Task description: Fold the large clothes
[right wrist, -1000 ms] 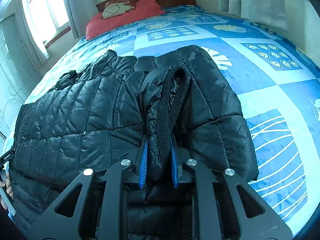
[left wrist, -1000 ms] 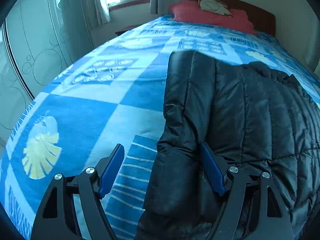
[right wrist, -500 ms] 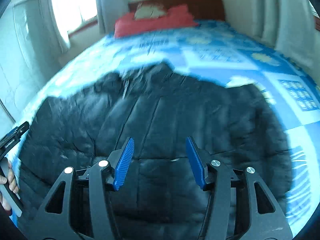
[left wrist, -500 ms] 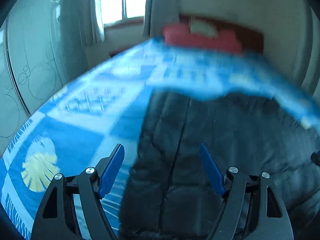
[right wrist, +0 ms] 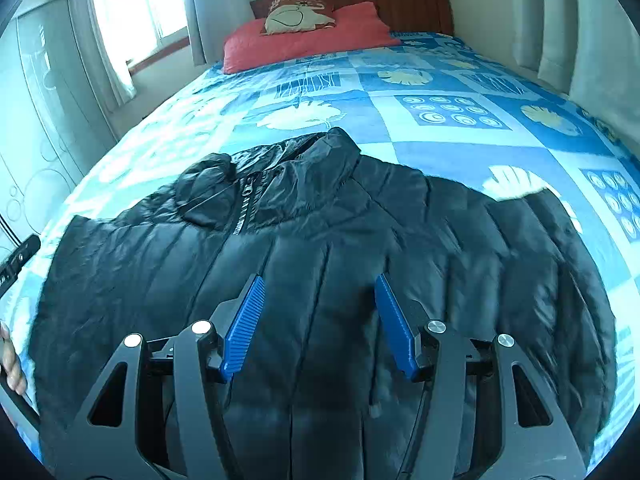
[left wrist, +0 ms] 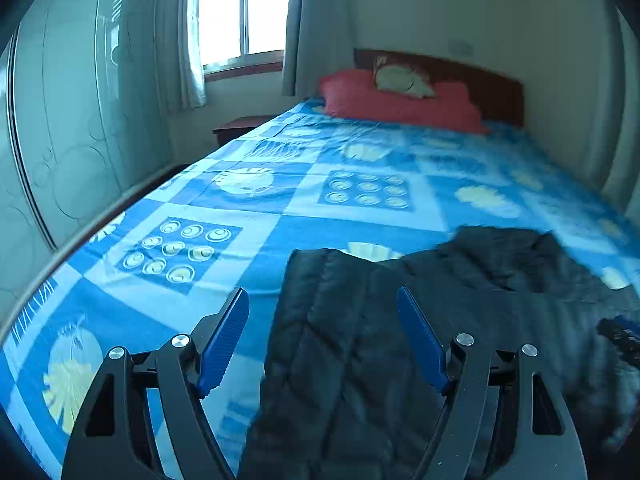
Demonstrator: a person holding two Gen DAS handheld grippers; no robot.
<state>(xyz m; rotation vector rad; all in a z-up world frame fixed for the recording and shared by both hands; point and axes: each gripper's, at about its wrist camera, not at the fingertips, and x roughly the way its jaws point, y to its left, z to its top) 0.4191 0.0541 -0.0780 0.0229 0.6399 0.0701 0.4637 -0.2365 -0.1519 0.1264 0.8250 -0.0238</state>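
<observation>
- A black quilted puffer jacket (right wrist: pixel 320 248) lies spread flat across the near end of a bed covered in a blue-and-white patchwork bedspread (right wrist: pixel 420 140) printed with pale leaves and rings; the jacket's collar and zipper (right wrist: pixel 246 208) point toward the headboard.
- At the far end rest a red pillow (right wrist: pixel 308 44) and, on top of it, a small cream cushion (right wrist: pixel 298 18), against a dark wooden headboard (right wrist: pixel 400 4).
- A window with pale curtains (left wrist: pixel 236 12) and a frosted wardrobe door (left wrist: pixel 80 120) stand to the left of the bed; a low wooden nightstand (left wrist: pixel 240 126) sits beside it under the window.
- Nothing lies on top of the jacket or between it and either tool.
- The left gripper (left wrist: pixel 322 340) hangs over the jacket's left edge, its blue ribbed fingers (left wrist: pixel 224 340) spread wide, pinching nothing.
- The right gripper (right wrist: pixel 318 324) hovers above the jacket's middle; its blue fingers (right wrist: pixel 244 324) are opening, with nothing caught between them and only jacket fabric seen beyond the gap.
- At the left edge of the right view, a hand (right wrist: pixel 10 360) grips the other tool's handle.
</observation>
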